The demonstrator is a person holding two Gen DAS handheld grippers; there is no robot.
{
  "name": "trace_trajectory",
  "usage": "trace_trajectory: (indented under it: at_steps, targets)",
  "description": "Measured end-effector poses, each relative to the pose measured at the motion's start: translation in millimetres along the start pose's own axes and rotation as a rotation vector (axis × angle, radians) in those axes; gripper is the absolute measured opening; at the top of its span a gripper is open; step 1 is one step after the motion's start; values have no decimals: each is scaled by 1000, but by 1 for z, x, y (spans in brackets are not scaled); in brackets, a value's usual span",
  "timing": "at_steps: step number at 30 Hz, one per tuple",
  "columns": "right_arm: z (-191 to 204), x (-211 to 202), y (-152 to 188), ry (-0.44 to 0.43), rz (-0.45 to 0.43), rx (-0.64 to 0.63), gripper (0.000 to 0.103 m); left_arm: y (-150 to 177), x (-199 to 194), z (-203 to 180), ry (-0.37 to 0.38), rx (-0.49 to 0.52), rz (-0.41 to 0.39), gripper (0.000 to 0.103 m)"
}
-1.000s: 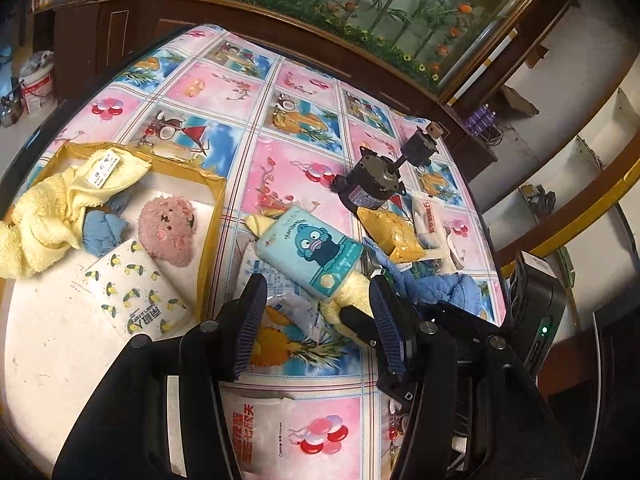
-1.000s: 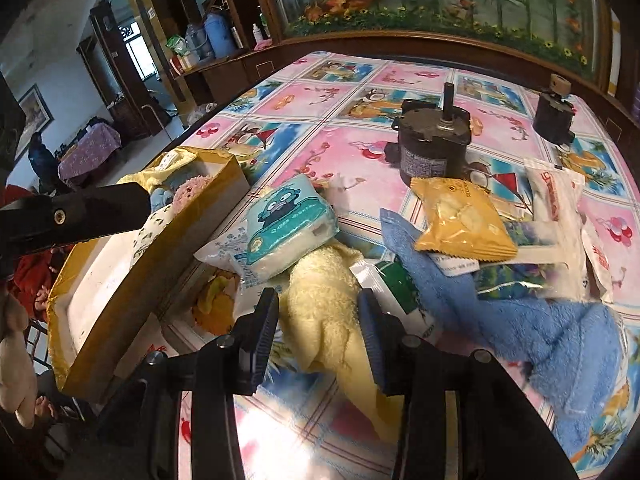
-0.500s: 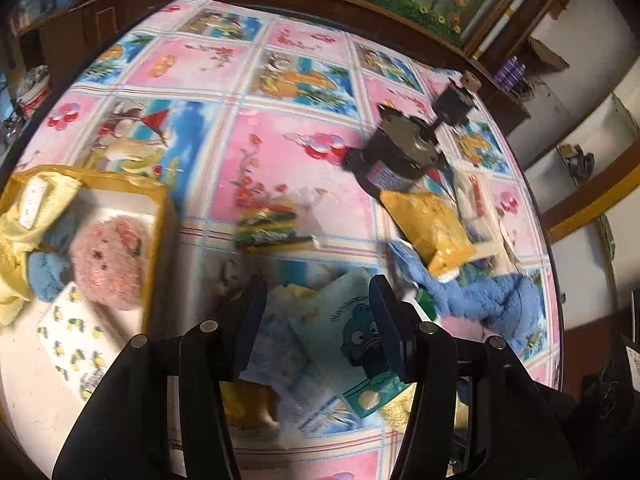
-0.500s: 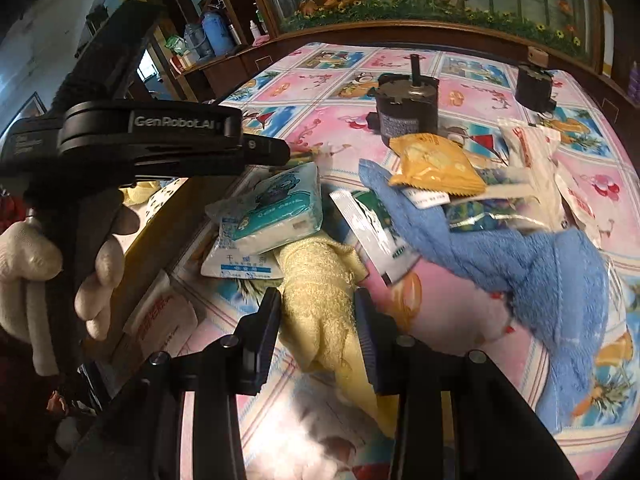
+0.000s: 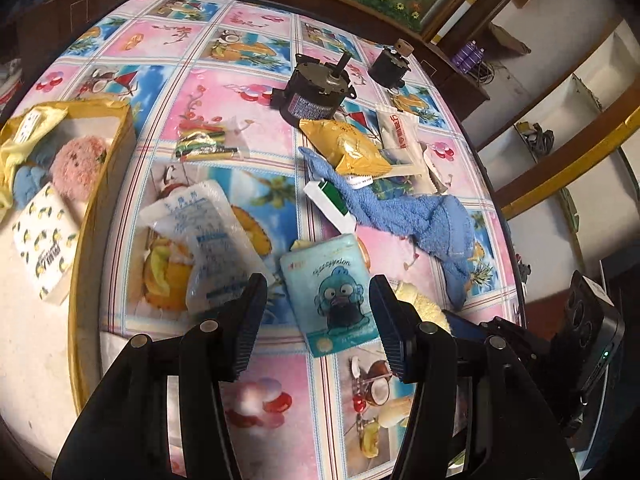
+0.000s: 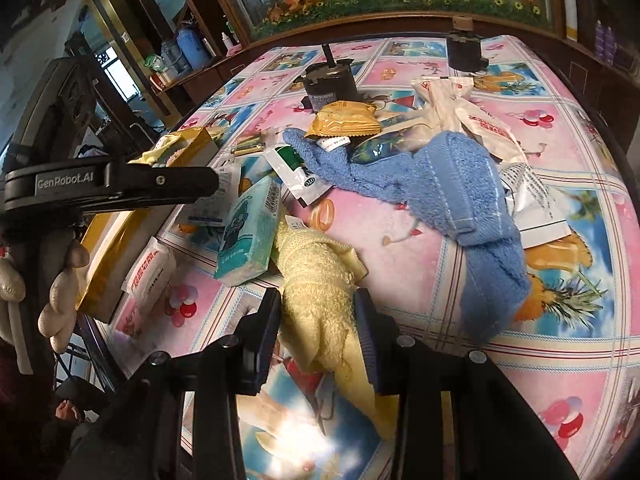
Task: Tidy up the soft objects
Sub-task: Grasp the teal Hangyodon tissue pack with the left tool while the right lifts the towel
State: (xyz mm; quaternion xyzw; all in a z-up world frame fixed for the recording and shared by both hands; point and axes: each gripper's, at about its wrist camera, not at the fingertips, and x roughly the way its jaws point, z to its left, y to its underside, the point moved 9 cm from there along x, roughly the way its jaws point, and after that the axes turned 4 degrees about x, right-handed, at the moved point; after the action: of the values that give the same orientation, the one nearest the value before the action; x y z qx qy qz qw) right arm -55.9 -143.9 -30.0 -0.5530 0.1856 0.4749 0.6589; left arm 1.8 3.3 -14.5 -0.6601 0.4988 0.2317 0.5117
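Observation:
My left gripper (image 5: 318,316) is open and hovers over a teal tissue pack with a cartoon face (image 5: 330,294), which lies between its fingers. The pack also shows in the right wrist view (image 6: 250,232). My right gripper (image 6: 318,336) has its fingers on both sides of a yellow towel (image 6: 320,292) lying on the table, and they look closed on it. A blue towel (image 5: 416,216) (image 6: 452,188) lies spread to the right. A yellow box (image 5: 116,160) at left holds a yellow cloth, a pink plush (image 5: 76,166) and a lemon-print pack (image 5: 44,244).
Two dark motors (image 5: 314,94) (image 5: 390,66) stand at the far side. Snack packets (image 5: 348,148), a white plastic bag (image 5: 208,236) and a green-white sachet (image 5: 328,200) lie among the towels. The table edge runs close on the right.
My left gripper has swung over the tissue pack, which now lies between its fingers. My right gripper has moved in along the yellow towel and its fingers have closed in on it.

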Motion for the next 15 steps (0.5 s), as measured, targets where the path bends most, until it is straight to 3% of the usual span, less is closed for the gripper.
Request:
trace_trajectory:
  at_steps: [4,8,12,15]
  targets:
    - [-8,-7,6,2,-7,9,39,8,14,-13,-34,16,-8,53]
    - [-13,-12,10,20,-13,-3,39,13,38,-29,-57,61,37,53]
    - [-16,-14,11,32,-6,-30,39,17,59,-35,-142,128,54,53]
    - [-14,-14,12,33,-4,-57,40,19,59,-38,-165,182,23,54]
